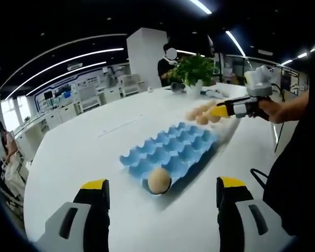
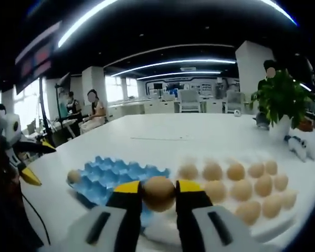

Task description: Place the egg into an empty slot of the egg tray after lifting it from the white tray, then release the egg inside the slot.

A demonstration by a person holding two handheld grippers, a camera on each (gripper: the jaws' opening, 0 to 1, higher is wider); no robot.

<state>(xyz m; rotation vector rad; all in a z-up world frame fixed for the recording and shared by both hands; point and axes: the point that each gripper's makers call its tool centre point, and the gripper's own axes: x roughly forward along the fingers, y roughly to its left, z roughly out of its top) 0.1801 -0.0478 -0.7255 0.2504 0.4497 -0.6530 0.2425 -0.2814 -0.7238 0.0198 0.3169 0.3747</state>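
A blue egg tray (image 1: 170, 149) lies on the white table, with one tan egg (image 1: 159, 180) seated in its nearest slot. My left gripper (image 1: 161, 197) stands open just short of that tray, nothing between its yellow-tipped jaws. In the right gripper view my right gripper (image 2: 158, 193) is shut on a tan egg (image 2: 158, 193), held above the gap between the blue egg tray (image 2: 113, 176) and the white tray (image 2: 290, 219) of several eggs. The right gripper (image 1: 220, 110) also appears at the far right of the left gripper view, over the eggs on the white tray (image 1: 228, 129).
A potted green plant (image 1: 193, 71) stands at the table's far end, with small items beside it. People sit and stand around the office beyond the table. A person's dark sleeve (image 1: 299, 157) fills the right side of the left gripper view.
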